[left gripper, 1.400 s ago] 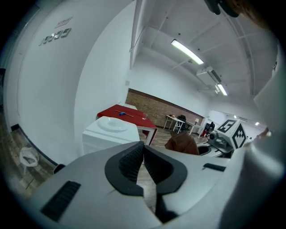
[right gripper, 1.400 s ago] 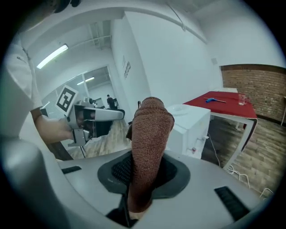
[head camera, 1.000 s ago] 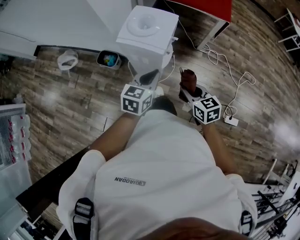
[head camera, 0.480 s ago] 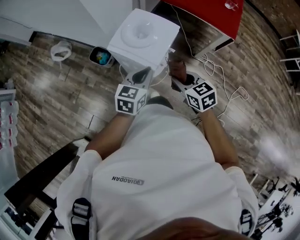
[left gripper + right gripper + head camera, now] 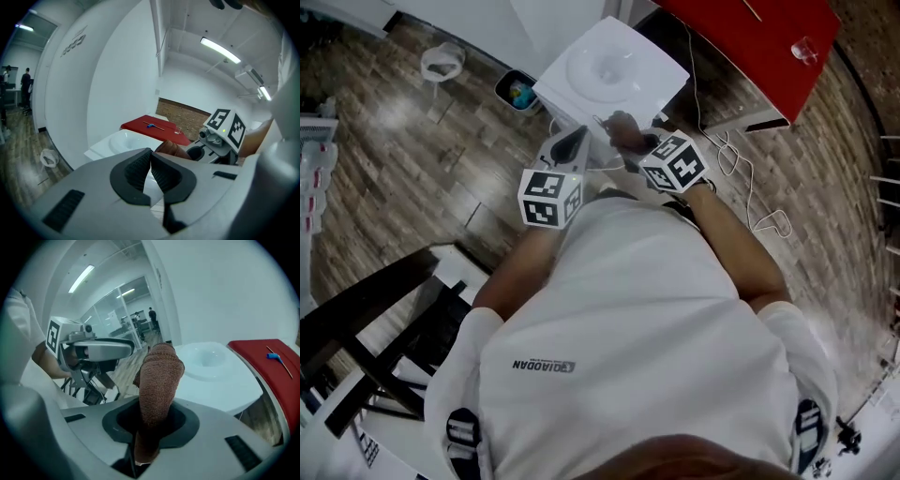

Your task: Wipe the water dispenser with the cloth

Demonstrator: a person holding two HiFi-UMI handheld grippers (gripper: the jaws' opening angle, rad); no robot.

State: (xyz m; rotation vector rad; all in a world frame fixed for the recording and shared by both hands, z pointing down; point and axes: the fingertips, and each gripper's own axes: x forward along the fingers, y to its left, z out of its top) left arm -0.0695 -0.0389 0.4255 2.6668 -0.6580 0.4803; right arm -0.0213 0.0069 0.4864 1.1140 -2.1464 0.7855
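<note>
A: Where is the cloth (image 5: 159, 373)?
B: The right claw (image 5: 156, 423) pinches it, right by the near edge of the white water dispenser (image 5: 614, 66), top middle.
A: And the left claw (image 5: 151, 168)?
B: Closed tight, empty, just beside. Open wood floor (image 5: 403, 159) lies at the left.

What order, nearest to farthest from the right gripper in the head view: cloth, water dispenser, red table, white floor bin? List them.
1. cloth, clamped in the right gripper.
2. water dispenser, directly ahead.
3. red table, beyond, to the right.
4. white bin, on the floor, far left.
</note>
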